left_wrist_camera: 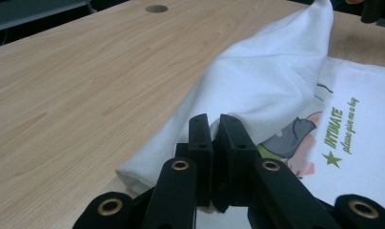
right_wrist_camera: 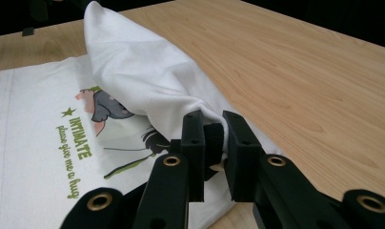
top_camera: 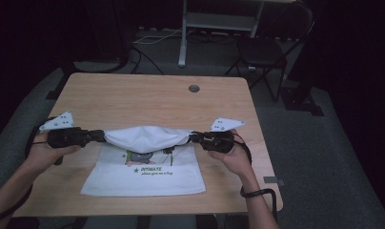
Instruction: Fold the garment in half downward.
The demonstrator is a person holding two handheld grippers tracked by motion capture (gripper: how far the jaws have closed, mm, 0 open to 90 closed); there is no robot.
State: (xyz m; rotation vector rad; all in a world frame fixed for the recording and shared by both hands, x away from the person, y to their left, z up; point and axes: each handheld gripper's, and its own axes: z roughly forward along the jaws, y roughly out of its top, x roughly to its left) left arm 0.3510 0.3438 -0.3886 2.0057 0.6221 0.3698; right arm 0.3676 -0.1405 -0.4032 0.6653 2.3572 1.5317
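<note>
White printed cotton cloth (top_camera: 145,167), square, cartoon figure and green lettering on its face, lying flat at the 6 o'clock edge of the light wooden table (top_camera: 147,93), far edge lifted and stretched taut between both tools. Left gripper (top_camera: 101,136) at 9 o'clock of the cloth, clamped tight on the far-left corner; in the left gripper view, black pads (left_wrist_camera: 200,143) pressed together with white fabric (left_wrist_camera: 257,81) bunched between and rising away toward the other tool. Right gripper (top_camera: 194,137) at 3 o'clock, likewise clenched on the far-right corner; in the right gripper view, fabric (right_wrist_camera: 143,71) pinched between the pads (right_wrist_camera: 193,143), print visible beneath the raised fold. Beyond the fold, bare tabletop, then a round cable hole (top_camera: 194,88) at 12 o'clock. Farther off, a dark folding chair (top_camera: 264,47) on the floor at 1 o'clock.

Likely step: folding the far edge over toward 6 o'clock. Risks: a corner slipping from a thin pinch if pulled apart too hard; uneven travel of the two hands leaving a skewed fold; slack in the middle sagging and creasing; dragging the lower layer off the near edge.
</note>
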